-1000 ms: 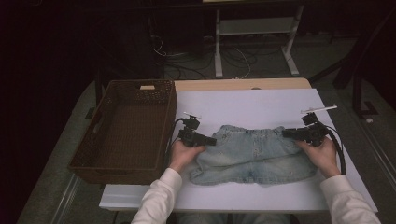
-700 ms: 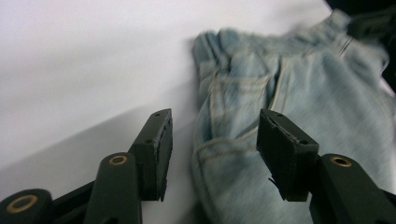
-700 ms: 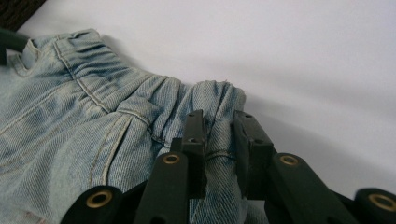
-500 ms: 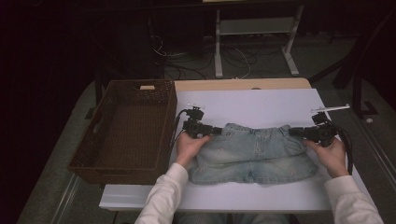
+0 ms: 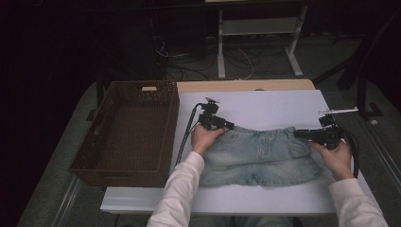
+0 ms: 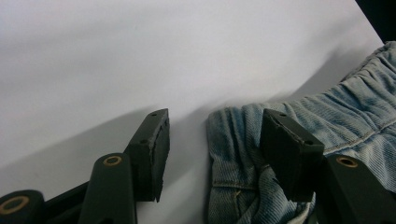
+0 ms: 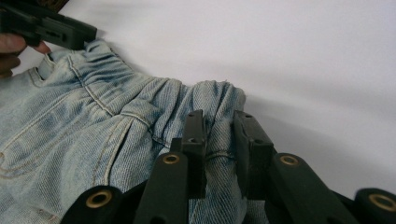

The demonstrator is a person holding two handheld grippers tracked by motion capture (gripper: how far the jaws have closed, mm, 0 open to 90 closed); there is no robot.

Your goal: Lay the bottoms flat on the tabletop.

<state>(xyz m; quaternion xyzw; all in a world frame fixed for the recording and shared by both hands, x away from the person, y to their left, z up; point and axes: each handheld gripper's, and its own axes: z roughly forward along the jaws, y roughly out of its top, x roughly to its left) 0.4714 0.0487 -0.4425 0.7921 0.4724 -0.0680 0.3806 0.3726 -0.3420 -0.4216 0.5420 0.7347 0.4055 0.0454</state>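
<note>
Faded denim shorts [image 5: 257, 156], woven wicker basket [image 5: 124, 137], matt tabletop [image 5: 265, 106]

Pale blue denim shorts [image 5: 259, 153], faded and washed-out, spread flat on white table [image 5: 265, 106], elasticated waistband along far edge, leg hems toward near edge. Waistband gathered and puckered, orange-tan stitching on seams and pockets. Left waist corner [image 6: 233, 135] lying loose between spread jaws; right waist corner [image 7: 219, 100] bunched into a raised fold, pinched between closed jaws

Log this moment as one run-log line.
left gripper: open at shorts' waistband corner | right gripper: shut on denim shorts | shorts flat on white table | basket beside
</note>
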